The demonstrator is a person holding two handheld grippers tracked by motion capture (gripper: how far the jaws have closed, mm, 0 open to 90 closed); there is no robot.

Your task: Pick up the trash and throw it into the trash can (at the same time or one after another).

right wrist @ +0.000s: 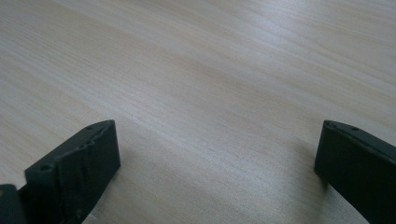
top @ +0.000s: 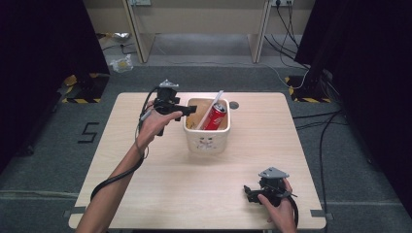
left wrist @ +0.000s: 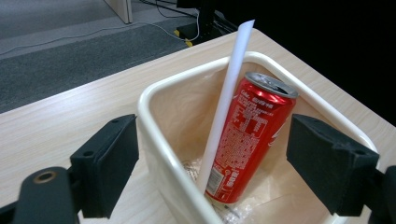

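A cream plastic bin stands in the middle of the wooden table. Inside it a red drink can leans against the far right wall, and a long white tube slants up past the rim. My left gripper hovers at the bin's left rim, open with nothing between its jaws. In the left gripper view the can and the tube lie ahead between the spread jaws, above crumpled clear wrap on the bin's floor. My right gripper sits low near the table's front right, open over bare wood.
A small round grommet sits in the table just behind the bin. Grey carpet with loose cables surrounds the table. Dark curtains flank both sides, and desk legs stand beyond the far edge.
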